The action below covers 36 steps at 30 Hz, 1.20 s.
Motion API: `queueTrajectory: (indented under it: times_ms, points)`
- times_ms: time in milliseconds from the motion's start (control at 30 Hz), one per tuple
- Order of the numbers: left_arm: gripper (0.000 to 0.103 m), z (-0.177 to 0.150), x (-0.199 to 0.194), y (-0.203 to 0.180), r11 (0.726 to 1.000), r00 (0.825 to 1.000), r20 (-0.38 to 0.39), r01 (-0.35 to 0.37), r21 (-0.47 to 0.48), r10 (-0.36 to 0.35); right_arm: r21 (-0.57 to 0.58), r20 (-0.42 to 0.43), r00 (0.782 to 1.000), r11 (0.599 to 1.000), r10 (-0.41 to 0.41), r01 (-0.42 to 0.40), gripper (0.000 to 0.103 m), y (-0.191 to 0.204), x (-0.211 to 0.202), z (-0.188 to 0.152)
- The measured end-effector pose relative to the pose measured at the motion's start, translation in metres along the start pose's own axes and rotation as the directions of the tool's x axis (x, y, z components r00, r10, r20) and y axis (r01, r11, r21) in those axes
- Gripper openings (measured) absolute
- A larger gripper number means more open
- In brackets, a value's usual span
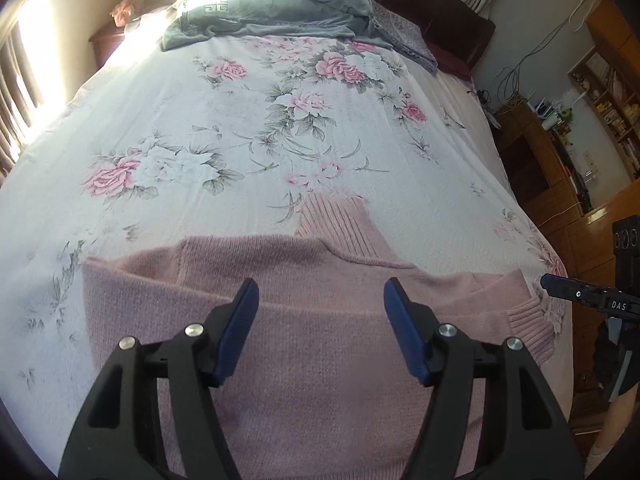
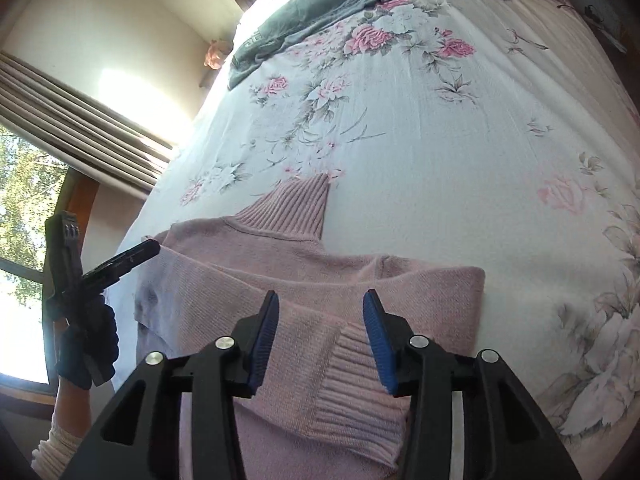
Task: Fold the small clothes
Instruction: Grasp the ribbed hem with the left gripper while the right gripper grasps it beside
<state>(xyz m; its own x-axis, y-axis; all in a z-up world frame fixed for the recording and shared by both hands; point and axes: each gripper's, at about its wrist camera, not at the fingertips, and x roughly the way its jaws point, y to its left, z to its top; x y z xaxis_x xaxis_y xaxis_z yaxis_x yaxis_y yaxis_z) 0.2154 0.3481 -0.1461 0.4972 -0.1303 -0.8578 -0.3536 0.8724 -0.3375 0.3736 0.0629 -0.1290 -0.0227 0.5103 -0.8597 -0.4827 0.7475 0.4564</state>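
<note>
Left tool [image 1: 319, 289] and right tool [image 2: 321, 299] are both hovering with fingers spread wide, gripping nothing, over the pink sweater [image 1: 312, 344]. The sweater is lying flat on the floral bed [image 1: 240, 128], sleeves folded across its body, ribbed collar [image 2: 294, 210] pointing toward the headboard.

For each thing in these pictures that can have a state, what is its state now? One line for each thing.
Pink sweater: lies flat on the bed, both sleeves folded in across the body.
Turtleneck collar: lies flat, not folded.
Left gripper: open, holds nothing, above the sweater.
Right gripper: open, holds nothing, above the sleeve cuff.
Grey garment: crumpled, unfolded, at the head of the bed.
</note>
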Motion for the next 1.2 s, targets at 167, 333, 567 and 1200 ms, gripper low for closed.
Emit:
queueTrajectory:
  times_ms: [167,333,567,1200]
  points:
    - [0.065,0.050,0.066,-0.006,1.000,0.995,-0.095,-0.009,-0.013,0.008,0.034,-0.089,0.995,0.999,0.040,-0.038,0.045,-0.001,0.081,0.056]
    - [0.065,0.065,0.131,-0.003,1.000,0.979,-0.205,-0.014,-0.010,0.011,0.067,-0.190,0.981,0.997,0.045,-0.032,0.048,-0.006,0.159,0.078]
    - [0.066,0.067,0.178,0.009,0.994,0.941,-0.326,0.066,-0.092,-0.093,0.113,-0.252,0.966,0.993,0.055,-0.027,0.055,-0.016,0.215,0.091]
    - [0.011,0.066,0.192,0.016,0.980,0.934,-0.308,0.145,-0.138,-0.182,0.111,-0.192,0.976,0.991,0.100,-0.080,0.009,-0.005,0.223,0.103]
